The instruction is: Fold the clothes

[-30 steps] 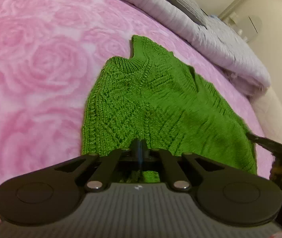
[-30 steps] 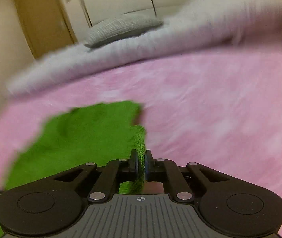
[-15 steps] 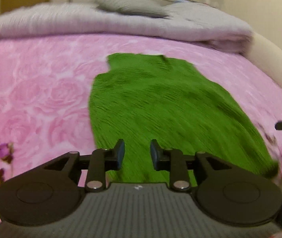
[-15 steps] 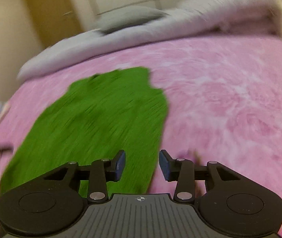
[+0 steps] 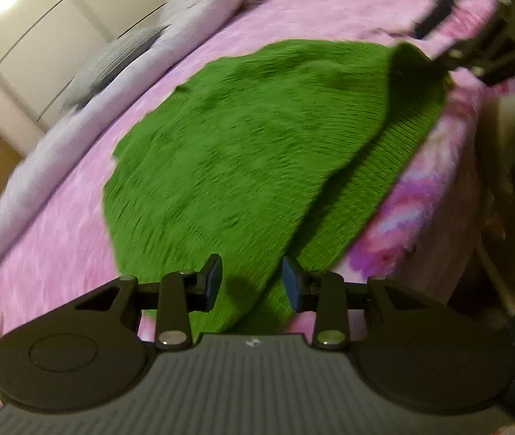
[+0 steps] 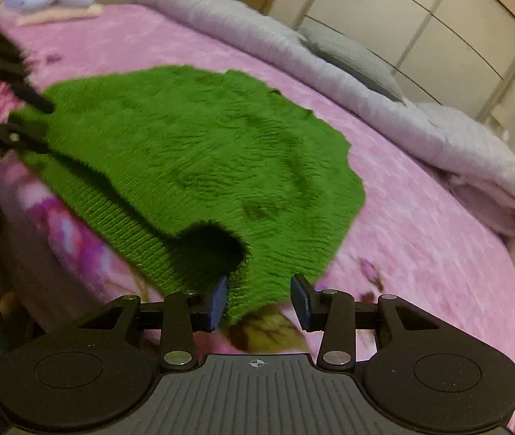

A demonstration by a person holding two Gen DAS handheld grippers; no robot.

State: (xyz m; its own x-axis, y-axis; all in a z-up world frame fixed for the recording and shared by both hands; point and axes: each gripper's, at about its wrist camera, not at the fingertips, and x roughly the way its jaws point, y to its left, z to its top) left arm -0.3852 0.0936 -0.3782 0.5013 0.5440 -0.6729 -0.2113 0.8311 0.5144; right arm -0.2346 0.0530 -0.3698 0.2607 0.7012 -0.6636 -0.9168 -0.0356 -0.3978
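Note:
A green knitted sweater (image 5: pixel 243 137) lies spread on the pink rose-patterned blanket (image 5: pixel 58 232), its near hem at the bed's front edge. My left gripper (image 5: pixel 252 281) is open, its jaws astride the sweater's near corner. The sweater also shows in the right wrist view (image 6: pixel 192 152), with a raised fold at the hem. My right gripper (image 6: pixel 259 302) is open, its jaws either side of the other hem corner. Each gripper shows at the far hem corner in the other's view: the right one (image 5: pixel 449 40), the left one (image 6: pixel 7 116). Both views are motion-blurred.
A rolled grey-white duvet (image 6: pixel 366 83) and a grey pillow (image 6: pixel 351 54) lie along the bed's far side. Folded clothes (image 6: pixel 50 3) sit at a far corner. White wardrobe doors (image 6: pixel 420 18) stand behind. The bed's front edge (image 5: pixel 439 199) drops off beside the hem.
Both grippers let go of the sweater and opened. They have since swung to the hem corners at the bed's front edge.

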